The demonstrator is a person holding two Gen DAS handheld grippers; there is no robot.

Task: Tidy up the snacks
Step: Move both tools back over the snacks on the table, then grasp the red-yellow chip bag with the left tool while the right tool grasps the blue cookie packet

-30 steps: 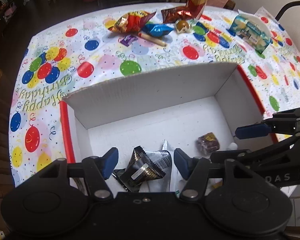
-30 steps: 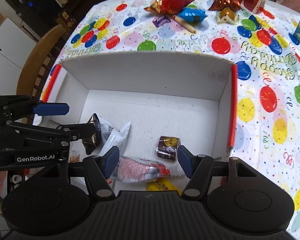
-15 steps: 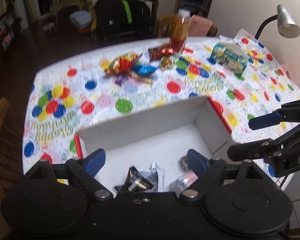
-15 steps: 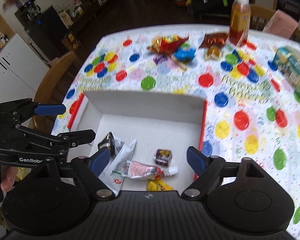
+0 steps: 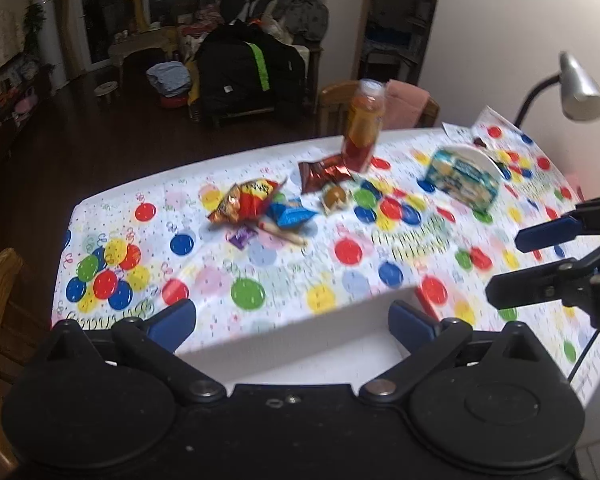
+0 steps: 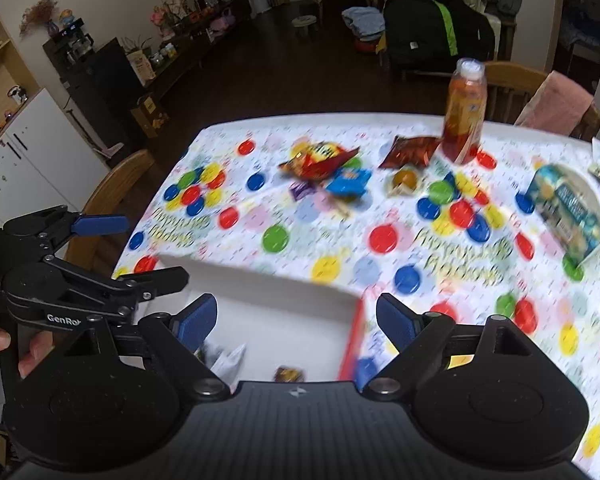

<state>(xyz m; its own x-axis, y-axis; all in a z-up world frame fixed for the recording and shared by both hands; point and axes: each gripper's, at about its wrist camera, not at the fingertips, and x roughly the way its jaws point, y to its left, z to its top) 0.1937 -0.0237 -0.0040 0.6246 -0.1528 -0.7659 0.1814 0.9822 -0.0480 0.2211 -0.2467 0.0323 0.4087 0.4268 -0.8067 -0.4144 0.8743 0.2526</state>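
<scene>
Since a second ago I've lifted both grippers: the white cardboard box (image 6: 276, 312) has slid to the lower frame and the far room shows. My left gripper (image 5: 292, 320) and right gripper (image 6: 296, 316) gape wide, empty. Crinkly foil snack bags (image 5: 246, 202) lie loose at upper centre on the glossy balloon tablecloth (image 5: 412, 236). The left gripper's body reads "GenRo".

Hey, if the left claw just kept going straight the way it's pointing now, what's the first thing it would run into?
Probably the white box's far wall, which sits right between the open fingers of the left claw. If the claw passes above that wall, the balloon tablecloth comes next. Depth is blurry, so it's a guess.
</scene>
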